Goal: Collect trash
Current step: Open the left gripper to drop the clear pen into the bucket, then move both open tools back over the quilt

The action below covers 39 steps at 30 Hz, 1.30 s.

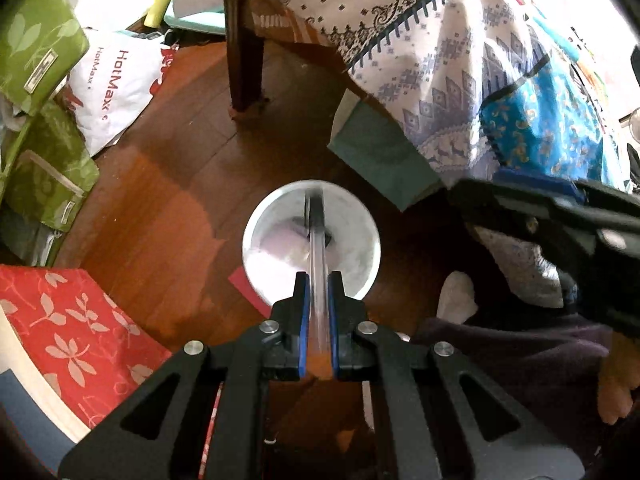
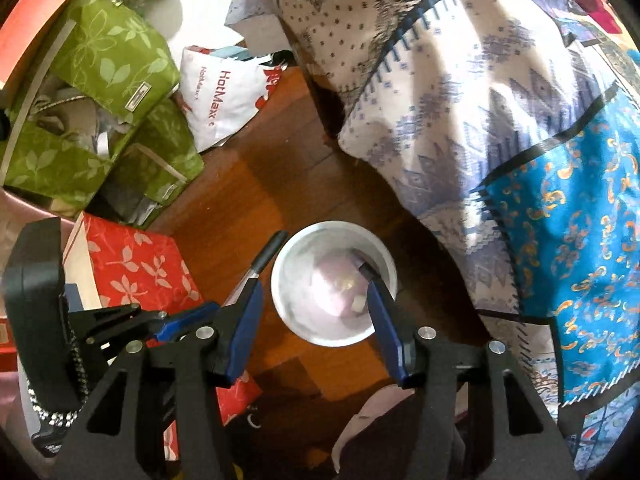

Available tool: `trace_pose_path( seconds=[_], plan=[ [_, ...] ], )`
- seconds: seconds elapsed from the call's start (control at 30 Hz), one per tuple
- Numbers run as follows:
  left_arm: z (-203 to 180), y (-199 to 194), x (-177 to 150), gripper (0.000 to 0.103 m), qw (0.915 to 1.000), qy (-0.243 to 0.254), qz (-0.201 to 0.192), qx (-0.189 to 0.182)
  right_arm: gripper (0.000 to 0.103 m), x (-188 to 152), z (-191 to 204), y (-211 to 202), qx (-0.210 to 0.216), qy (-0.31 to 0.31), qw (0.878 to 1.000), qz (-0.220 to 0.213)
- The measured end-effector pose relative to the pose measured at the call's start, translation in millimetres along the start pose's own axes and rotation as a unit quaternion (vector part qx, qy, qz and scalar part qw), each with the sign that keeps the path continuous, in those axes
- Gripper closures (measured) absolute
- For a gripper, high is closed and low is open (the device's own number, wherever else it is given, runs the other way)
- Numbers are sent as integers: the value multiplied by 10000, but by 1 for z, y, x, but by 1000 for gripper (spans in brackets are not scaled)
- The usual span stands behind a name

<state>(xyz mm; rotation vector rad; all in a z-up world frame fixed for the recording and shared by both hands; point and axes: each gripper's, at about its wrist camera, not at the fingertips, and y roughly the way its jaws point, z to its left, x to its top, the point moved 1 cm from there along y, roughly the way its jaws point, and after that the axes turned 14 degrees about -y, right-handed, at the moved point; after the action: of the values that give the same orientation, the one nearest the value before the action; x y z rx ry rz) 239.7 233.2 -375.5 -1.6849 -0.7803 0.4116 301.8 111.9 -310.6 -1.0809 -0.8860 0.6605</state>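
Observation:
A white round bin (image 1: 250, 240) stands on the wooden floor, lined with pale pink and holding small scraps (image 2: 358, 302). My left gripper (image 1: 318, 280) is shut on a clear pen (image 1: 318, 264) with a black tip that points down into the bin's mouth. In the right wrist view the same pen (image 2: 264, 258) slants over the rim of the bin (image 2: 280, 292) from the left. My right gripper (image 2: 314, 286) hangs open above the bin, with nothing pressed between its blue pads (image 2: 244, 320). A small dark blurred piece (image 2: 363, 267) shows inside the bin by the right fingertip.
Green leaf-print bags (image 2: 112, 64), a red leaf-print box (image 2: 136, 264) and a white HotMax bag (image 2: 228, 96) crowd the floor to the left. Patterned cloth (image 2: 460, 100) drapes down on the right. A dark wooden leg (image 1: 244, 60) stands behind. A person's bare foot (image 1: 616, 392) is at the lower right.

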Motion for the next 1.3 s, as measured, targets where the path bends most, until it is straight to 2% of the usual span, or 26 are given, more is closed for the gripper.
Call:
trace_pose_path(
  seconds=[0.03,0.1,0.17,0.47,0.77,0.97,1.3],
  plan=[
    [-3,0,3,96,10000,-15,-50,-3,53,-1,-3,-2,-3,22,10000,-5],
    [-8,2,8,81,10000,-24,-3,11,53,-2,-8,-6,-41,65,10000,-33],
    [-11,3,11,74,10000,-30,-26,44,53,-3,-12,-11,-99,100,9999,-57],
    [-26,-27,2,74,9993,172,-300,118,53,-19,-24,-45,-295,182,9990,-288],
    [-52,-108,-20,74,9929,487,-1088,-23,53,-41,-18,-110,-562,137,9942,-908],
    [-77,-167,-36,74,9834,640,-1687,-211,53,-60,-15,-164,-777,172,9854,-1504],
    [-144,-252,-69,74,9551,1135,-2672,-598,53,-102,-13,-255,-1337,117,9591,-2493]
  ],
)
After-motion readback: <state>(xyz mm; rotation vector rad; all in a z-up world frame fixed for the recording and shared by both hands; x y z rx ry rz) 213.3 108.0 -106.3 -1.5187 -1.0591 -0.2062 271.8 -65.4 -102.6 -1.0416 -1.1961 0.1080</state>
